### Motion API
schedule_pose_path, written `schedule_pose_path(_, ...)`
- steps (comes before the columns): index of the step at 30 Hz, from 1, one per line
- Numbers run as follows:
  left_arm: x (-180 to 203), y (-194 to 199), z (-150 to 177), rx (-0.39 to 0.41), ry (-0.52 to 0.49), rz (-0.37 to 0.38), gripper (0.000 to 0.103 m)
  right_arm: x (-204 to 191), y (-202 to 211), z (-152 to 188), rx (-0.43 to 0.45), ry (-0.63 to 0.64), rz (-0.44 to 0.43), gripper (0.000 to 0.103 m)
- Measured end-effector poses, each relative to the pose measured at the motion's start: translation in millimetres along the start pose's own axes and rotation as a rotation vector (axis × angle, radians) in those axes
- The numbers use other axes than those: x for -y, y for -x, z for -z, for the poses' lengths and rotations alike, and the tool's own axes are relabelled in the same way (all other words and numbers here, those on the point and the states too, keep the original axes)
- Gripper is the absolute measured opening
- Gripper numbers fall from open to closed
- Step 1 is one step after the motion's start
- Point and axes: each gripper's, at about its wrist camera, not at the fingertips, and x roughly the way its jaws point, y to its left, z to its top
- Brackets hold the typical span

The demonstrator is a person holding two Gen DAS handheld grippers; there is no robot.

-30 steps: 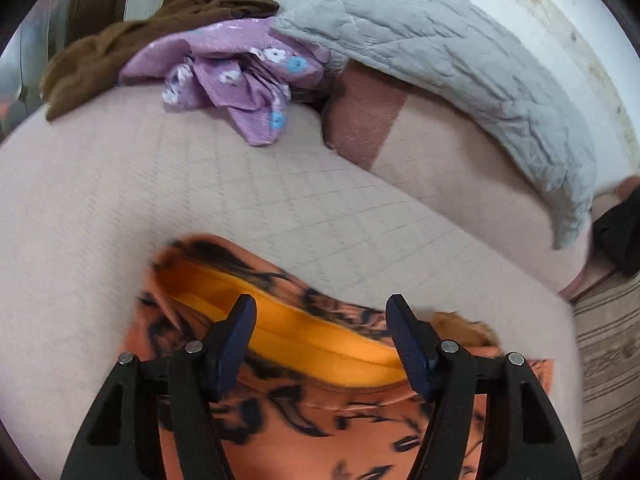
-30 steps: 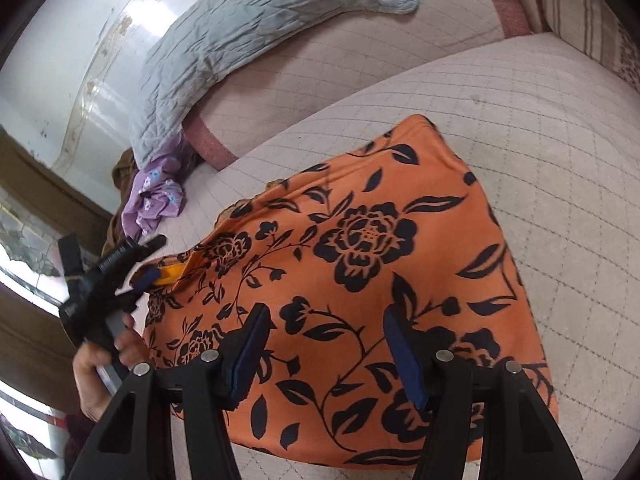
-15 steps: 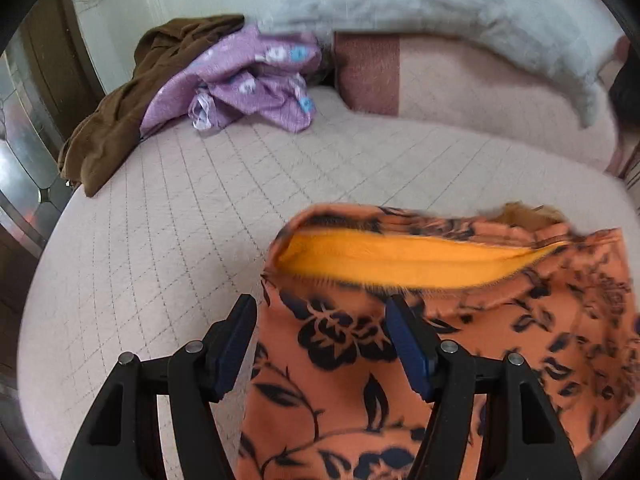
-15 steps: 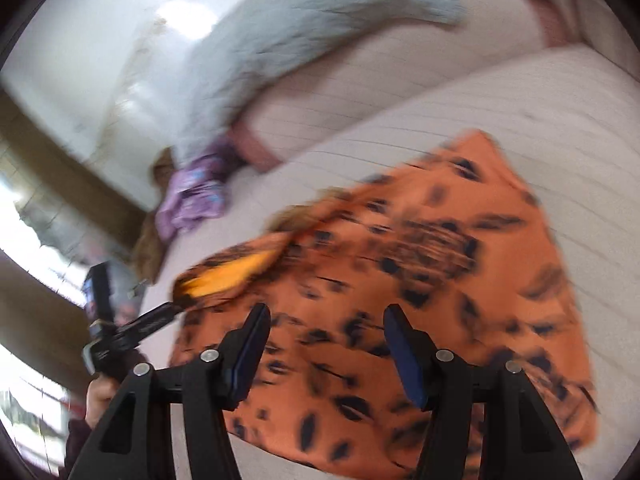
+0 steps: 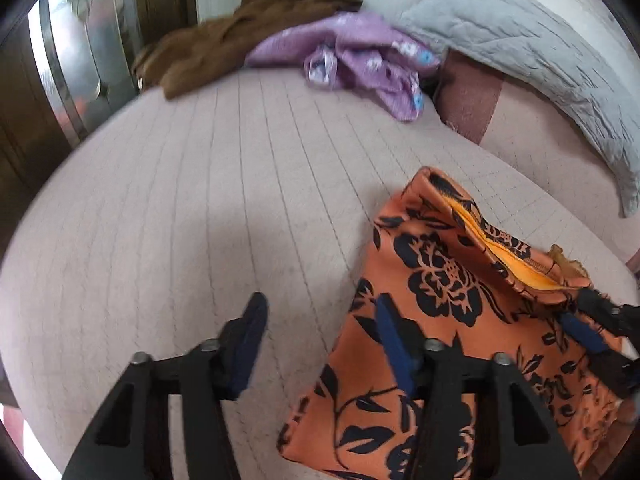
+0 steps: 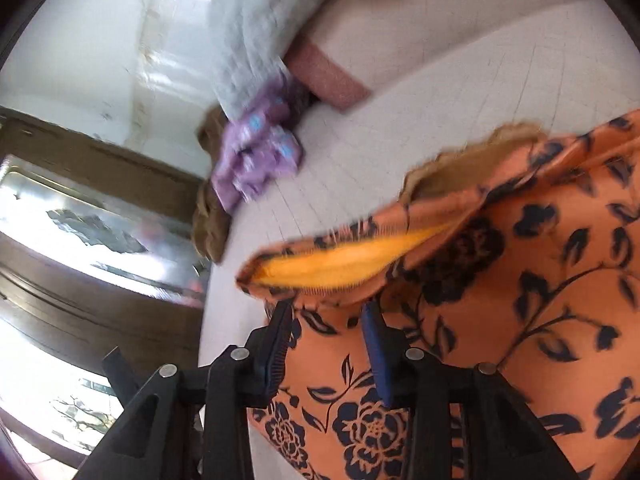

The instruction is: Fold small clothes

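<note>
Both grippers over our orange floral garment [image 5: 452, 304].
Left gripper [image 5: 318, 330] straddles its nine-o'clock edge, jaws closing, unpinched; right gripper [image 6: 328, 334] narrows at its yellow-lined opening [image 6: 340, 260], grip unclear.

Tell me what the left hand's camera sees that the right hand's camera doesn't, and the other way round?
Only the left wrist view shows both tools at once: the left gripper over the garment's side edge and bare bedcover, and the right gripper coming in at the far right. Only the right wrist view shows the frayed tan lining behind the orange floral garment and the mirrored panels. Both show that garment with its yellow waistband, the purple clothes, the brown garment and the grey pillow. Both grippers' fingers have just been closing.
</note>
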Motion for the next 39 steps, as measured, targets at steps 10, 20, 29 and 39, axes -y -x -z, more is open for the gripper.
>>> schedule_pose_path(10, -11.2, 6.8, 5.0, -0.056, 0.002, 0.018, 0.053, 10.8, -31.9, -18.6, 0.091, -0.14, 0.158, 0.006)
schedule_pose_path(20, 1.3, -0.1, 8.7, -0.097, -0.089, 0.028, 0.053, 2.4, -47.2, -72.5, 0.125, -0.174, 0.133, 0.011)
schedule_pose_path(29, -4.9, -2.4, 8.6, -0.119, -0.086, 0.037, 0.053, -15.9, -24.1, -47.4, 0.166, -0.019, 0.041, 0.052)
schedule_pose_path(39, -3.7, 1.2, 13.4, -0.117, -0.102, 0.016, 0.053, -78.5, -109.2, -33.6, 0.037, 0.141, 0.117, 0.051)
